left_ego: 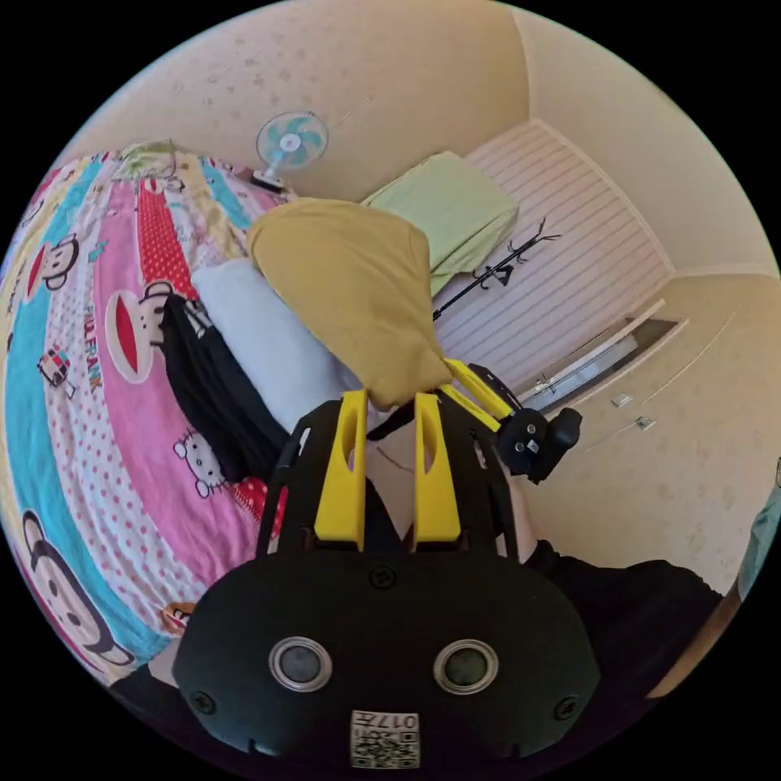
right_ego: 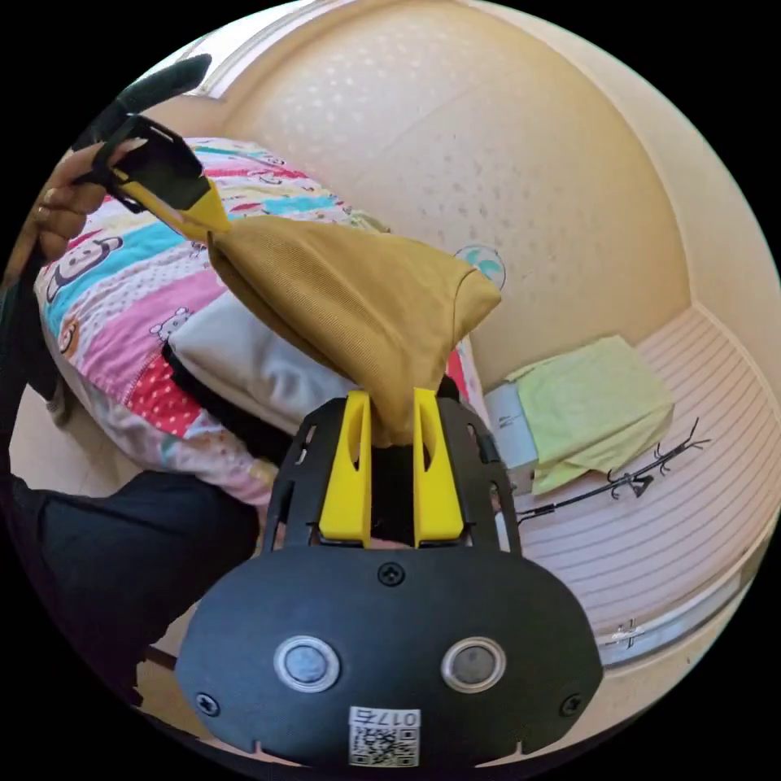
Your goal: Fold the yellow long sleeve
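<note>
A folded white garment (left_ego: 268, 342) and a black garment (left_ego: 215, 390) crowd the bed (left_ego: 98, 390) edge; beyond them the bright cartoon-print bedsheet (left_ego: 73, 342) lies open toward the far wall.

bed (left_ego: 89, 390) under a cartoon-print sheet (left_ego: 142, 455) striped pink, teal and red, spread across the 9 o'clock side of the left gripper view. directly on it, a black garment (left_ego: 215, 390) and a pale folded cloth (left_ego: 268, 342), side by side and touching. at the bed's far end, toward 11 o'clock, a crumpled greenish bundle (left_ego: 150, 154).
</note>
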The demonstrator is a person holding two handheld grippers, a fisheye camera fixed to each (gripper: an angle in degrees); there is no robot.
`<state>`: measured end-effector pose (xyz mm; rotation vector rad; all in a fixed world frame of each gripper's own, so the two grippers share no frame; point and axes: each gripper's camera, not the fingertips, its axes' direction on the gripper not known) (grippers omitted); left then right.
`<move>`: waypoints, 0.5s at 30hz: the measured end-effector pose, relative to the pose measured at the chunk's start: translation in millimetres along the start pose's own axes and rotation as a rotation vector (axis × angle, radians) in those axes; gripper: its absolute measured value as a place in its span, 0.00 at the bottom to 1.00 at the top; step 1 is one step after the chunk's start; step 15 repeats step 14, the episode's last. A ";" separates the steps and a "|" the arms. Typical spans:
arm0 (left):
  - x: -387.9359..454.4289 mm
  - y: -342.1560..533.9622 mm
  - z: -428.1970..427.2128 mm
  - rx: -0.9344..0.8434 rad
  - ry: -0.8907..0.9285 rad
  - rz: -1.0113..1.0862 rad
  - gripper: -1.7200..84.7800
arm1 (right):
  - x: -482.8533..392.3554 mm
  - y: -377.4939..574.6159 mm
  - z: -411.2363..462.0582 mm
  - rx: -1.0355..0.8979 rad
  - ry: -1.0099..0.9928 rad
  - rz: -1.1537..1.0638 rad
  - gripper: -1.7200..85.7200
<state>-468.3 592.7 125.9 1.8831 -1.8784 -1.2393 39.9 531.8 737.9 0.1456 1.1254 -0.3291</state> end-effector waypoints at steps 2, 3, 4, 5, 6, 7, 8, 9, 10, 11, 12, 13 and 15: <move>-35.1 33.7 7.7 -0.069 -0.016 -0.063 0.12 | -17.9 30.3 2.9 -0.082 -0.048 0.124 0.11; -57.1 55.0 -2.0 -0.097 -0.078 -0.107 0.11 | -25.1 45.0 -8.6 -0.083 -0.108 0.185 0.10; -78.2 75.6 -21.3 -0.106 -0.165 -0.163 0.11 | -27.1 51.2 -21.8 -0.065 -0.176 0.253 0.09; -88.2 85.5 -33.5 -0.105 -0.212 -0.196 0.11 | -26.9 50.7 -27.6 -0.049 -0.221 0.278 0.09; -105.7 103.4 -60.8 -0.094 -0.304 -0.267 0.11 | -25.8 41.0 -35.7 -0.009 -0.336 0.288 0.07; -119.1 118.7 -91.2 -0.069 -0.397 -0.331 0.11 | -25.9 18.1 -37.7 0.017 -0.456 0.233 0.06; -123.8 124.7 -106.2 -0.054 -0.440 -0.355 0.11 | -27.3 0.9 -37.1 0.021 -0.512 0.179 0.05; -130.0 132.4 -134.4 -0.026 -0.512 -0.388 0.10 | -31.9 -39.4 -35.6 0.019 -0.596 0.062 0.04; -131.9 134.5 -157.7 -0.003 -0.558 -0.396 0.10 | -37.9 -86.6 -36.3 0.016 -0.644 -0.037 0.03; -131.3 133.2 -167.1 0.000 -0.564 -0.381 0.10 | -41.4 -112.2 -38.5 0.019 -0.656 -0.076 0.03; -127.9 127.7 -181.8 -0.004 -0.580 -0.346 0.10 | -50.9 -165.7 -48.0 0.053 -0.670 -0.149 0.03; -122.0 121.5 -192.2 0.005 -0.630 -0.320 0.09 | -65.2 -217.3 -60.8 0.111 -0.677 -0.225 0.03; -119.2 118.3 -195.5 0.011 -0.666 -0.314 0.09 | -74.9 -242.9 -66.4 0.137 -0.685 -0.270 0.03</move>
